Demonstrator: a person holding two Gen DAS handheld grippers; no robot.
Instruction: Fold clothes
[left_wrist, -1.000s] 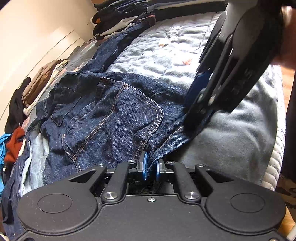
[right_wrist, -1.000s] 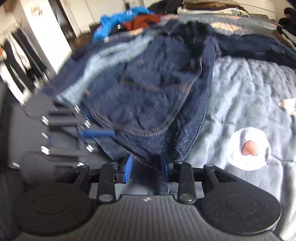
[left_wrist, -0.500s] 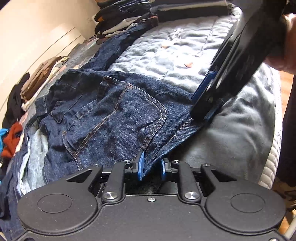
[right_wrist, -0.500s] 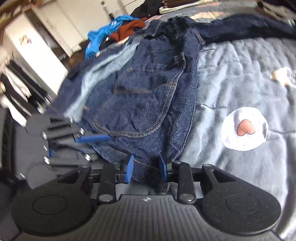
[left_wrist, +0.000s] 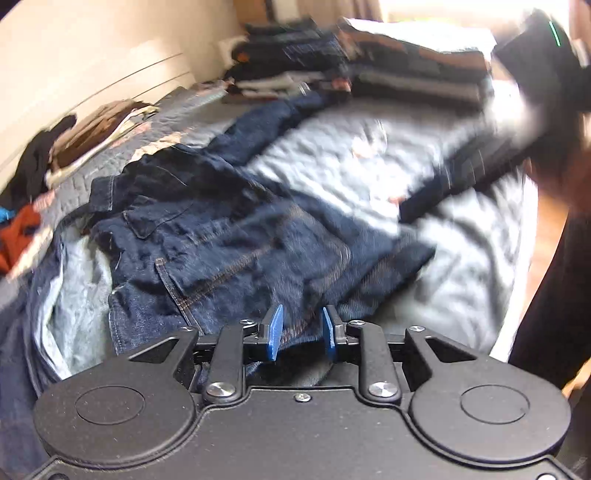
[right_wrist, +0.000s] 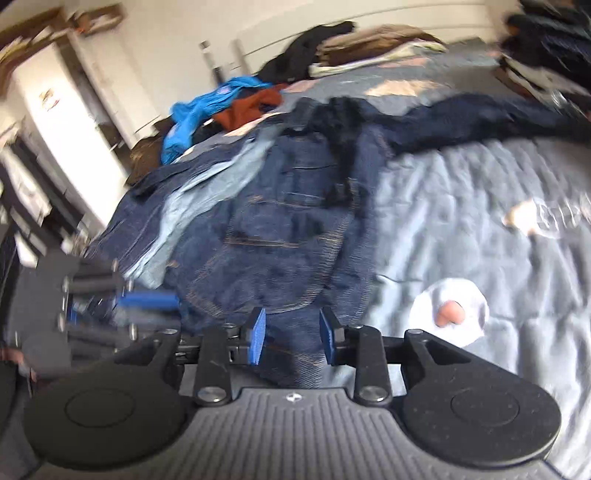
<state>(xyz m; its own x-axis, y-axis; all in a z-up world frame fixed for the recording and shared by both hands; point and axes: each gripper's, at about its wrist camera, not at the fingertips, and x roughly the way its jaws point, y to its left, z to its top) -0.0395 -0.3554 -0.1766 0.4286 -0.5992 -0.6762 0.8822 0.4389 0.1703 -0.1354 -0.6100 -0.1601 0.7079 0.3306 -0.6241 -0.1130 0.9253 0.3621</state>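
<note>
Dark blue jeans lie crumpled on the bed, back pocket up, one leg stretched toward the far side. My left gripper hovers over their near edge. Its jaws are opening, and the denim shows in the gap without either blue pad pressing on it. My right gripper has a thick fold of the jeans filling the space between its pads, and its jaws are opening slightly. Each gripper appears blurred in the other's view: the right gripper by the waistband corner, the left gripper at the jeans' left edge.
The bed wears a pale blue quilt with a heart patch. Stacks of folded clothes line the far end and a brown and white pile sits by the wall. Blue and rust garments and light denim lie at the left.
Both grippers have risen from the bed and the views are now blurred. The left pads, earlier pinched on the denim edge, have spread apart. The right pads keep about the same gap around the fold.
</note>
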